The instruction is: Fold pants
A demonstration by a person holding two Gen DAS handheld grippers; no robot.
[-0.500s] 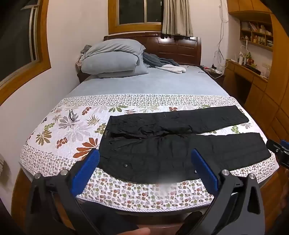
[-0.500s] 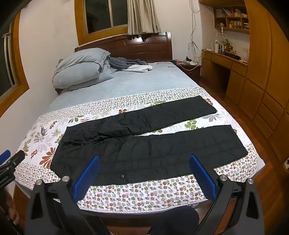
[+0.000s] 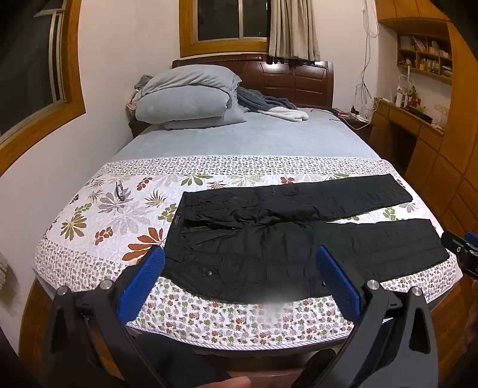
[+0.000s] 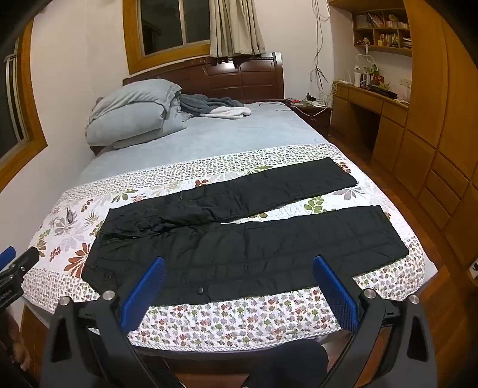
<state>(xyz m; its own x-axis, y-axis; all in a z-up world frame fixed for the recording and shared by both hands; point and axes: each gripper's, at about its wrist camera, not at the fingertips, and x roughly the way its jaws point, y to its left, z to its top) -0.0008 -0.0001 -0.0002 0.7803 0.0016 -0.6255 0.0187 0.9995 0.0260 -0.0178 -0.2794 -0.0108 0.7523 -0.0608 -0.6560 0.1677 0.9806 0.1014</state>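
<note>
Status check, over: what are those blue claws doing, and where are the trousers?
Left gripper and right gripper open, empty, above bed edge. Black pants flat on floral quilt, legs apart, unfolded. Nothing in the way.

Warm indoor light, fisheye-bent edges, sharp

Floral quilt (image 3: 125,215) covers near end of bed w/ blue sheet (image 3: 254,140) beyond. Stacked blue-grey pillows (image 3: 188,101) at dark wood headboard (image 3: 298,80), grey blanket (image 3: 263,101) beside. Glasses (image 3: 119,190) on quilt, left. Wooden desk (image 4: 370,101) & shelves (image 4: 382,27) right; curtain (image 4: 233,27) at window.
</note>
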